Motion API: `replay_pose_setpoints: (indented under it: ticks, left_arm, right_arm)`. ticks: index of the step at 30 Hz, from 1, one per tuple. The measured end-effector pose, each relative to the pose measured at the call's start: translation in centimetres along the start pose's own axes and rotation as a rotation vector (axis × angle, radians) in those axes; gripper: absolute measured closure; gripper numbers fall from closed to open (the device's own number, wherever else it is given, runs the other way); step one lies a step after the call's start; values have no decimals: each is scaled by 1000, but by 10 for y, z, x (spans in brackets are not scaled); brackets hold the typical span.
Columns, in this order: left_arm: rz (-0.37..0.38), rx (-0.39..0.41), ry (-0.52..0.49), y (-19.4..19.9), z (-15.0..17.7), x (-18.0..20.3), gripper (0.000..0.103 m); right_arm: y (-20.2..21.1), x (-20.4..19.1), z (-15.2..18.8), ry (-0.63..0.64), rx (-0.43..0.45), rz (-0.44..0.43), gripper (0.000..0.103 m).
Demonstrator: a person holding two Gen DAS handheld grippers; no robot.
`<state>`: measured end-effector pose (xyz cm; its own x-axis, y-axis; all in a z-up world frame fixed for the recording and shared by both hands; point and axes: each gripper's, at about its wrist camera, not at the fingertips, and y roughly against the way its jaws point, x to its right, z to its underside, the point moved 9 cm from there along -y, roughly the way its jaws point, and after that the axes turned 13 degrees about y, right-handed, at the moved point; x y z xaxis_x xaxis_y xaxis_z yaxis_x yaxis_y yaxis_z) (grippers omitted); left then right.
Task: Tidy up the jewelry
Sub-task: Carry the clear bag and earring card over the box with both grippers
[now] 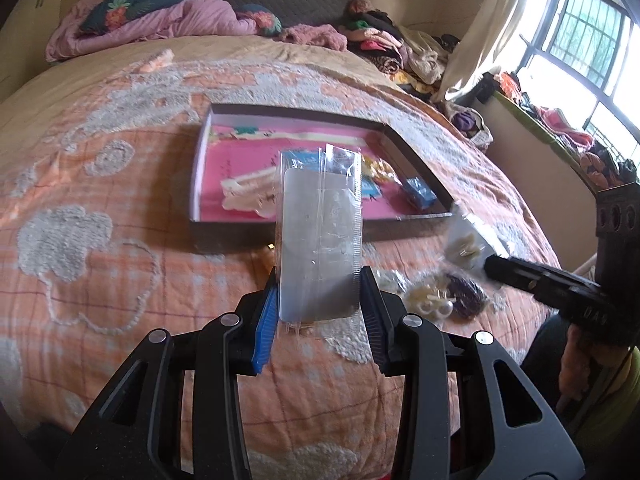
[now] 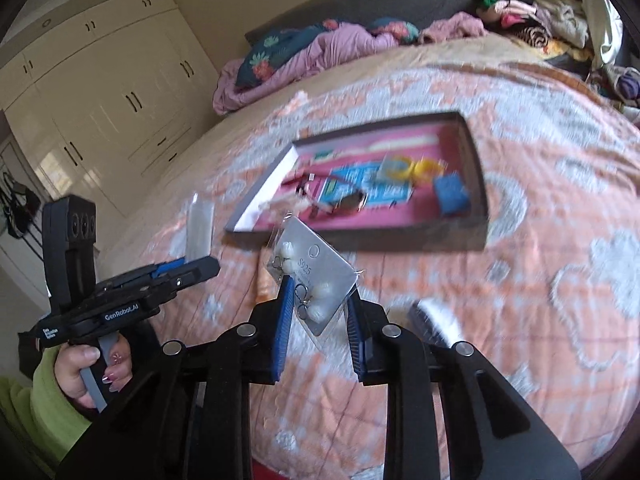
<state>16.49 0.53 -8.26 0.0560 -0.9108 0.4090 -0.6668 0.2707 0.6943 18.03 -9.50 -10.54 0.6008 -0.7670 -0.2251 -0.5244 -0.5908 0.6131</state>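
Note:
My left gripper [image 1: 320, 300] is shut on a clear plastic sleeve with a grey card [image 1: 320, 236], held upright above the bedspread in front of the box. It also shows in the right wrist view [image 2: 199, 232]. My right gripper [image 2: 318, 304] is shut on a grey "S925" card with white earrings [image 2: 320, 280] in a clear bag, held above the bed; it shows in the left wrist view [image 1: 468, 246]. A shallow dark box with a pink bottom [image 1: 224, 164] [image 2: 478, 184] lies on the bed and holds packets, yellow rings and a blue box [image 2: 452, 194].
More jewelry lies loose on the orange bedspread right of my left gripper: white earrings [image 1: 430, 300] and a dark purple piece [image 1: 466, 290]. Pillows and clothes pile at the bed's far end [image 1: 160, 16]. White wardrobes [image 2: 100, 92] stand to the left.

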Motion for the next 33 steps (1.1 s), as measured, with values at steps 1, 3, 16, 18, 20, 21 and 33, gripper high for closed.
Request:
replay_pose_setpoints:
  ticks: [1, 3, 16, 18, 20, 21, 33]
  left_arm:
    - [-2, 6, 2, 1, -3, -1, 73]
    - [0, 14, 7, 3, -9, -1, 73]
    - [36, 46, -18, -3, -43, 23, 73]
    - [46, 49, -33, -6, -48, 32, 73]
    - [56, 50, -43, -9, -53, 40, 73]
    - [61, 51, -48, -11, -55, 43, 73]
    - [106, 18, -92, -42, -66, 81, 73]
  right_arm:
    - [3, 3, -5, 5, 8, 9, 79]
    - [6, 8, -14, 13, 26, 31, 79]
    - [14, 47, -51, 10, 87, 119, 79]
    - [15, 50, -53, 7, 91, 124, 79]
    - [15, 54, -58, 5, 98, 131, 79]
    - [16, 56, -59, 3, 102, 134, 79]
    - [21, 83, -75, -15, 128, 188, 79]
